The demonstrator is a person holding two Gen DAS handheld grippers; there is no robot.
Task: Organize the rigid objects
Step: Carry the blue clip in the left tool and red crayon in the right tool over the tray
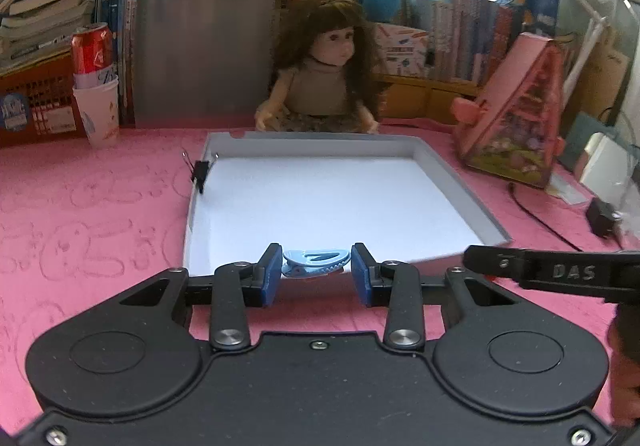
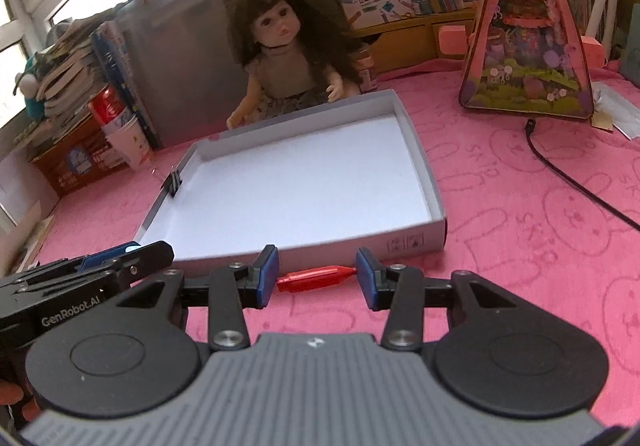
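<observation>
Right now left gripper point(image 1: 316, 270) has jaws apart around a light-blue plastic clip point(image 1: 315, 262) with a toothed edge, at the near edge of the shallow white box point(image 1: 456, 182). Right gripper point(image 2: 317, 278), jaws also apart, brackets a red clip point(image 2: 316, 277) on the pink tablecloth point(image 2: 520, 226), just outside the box's near wall. Black binder clip point(image 1: 200, 176) grips the left wall.

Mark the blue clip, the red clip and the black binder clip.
blue clip point(image 1: 316, 263): left wrist view, middle of its body.
red clip point(image 2: 316, 277): right wrist view, middle of its body.
black binder clip point(image 2: 175, 184): right wrist view, black body on the tray wall.
</observation>
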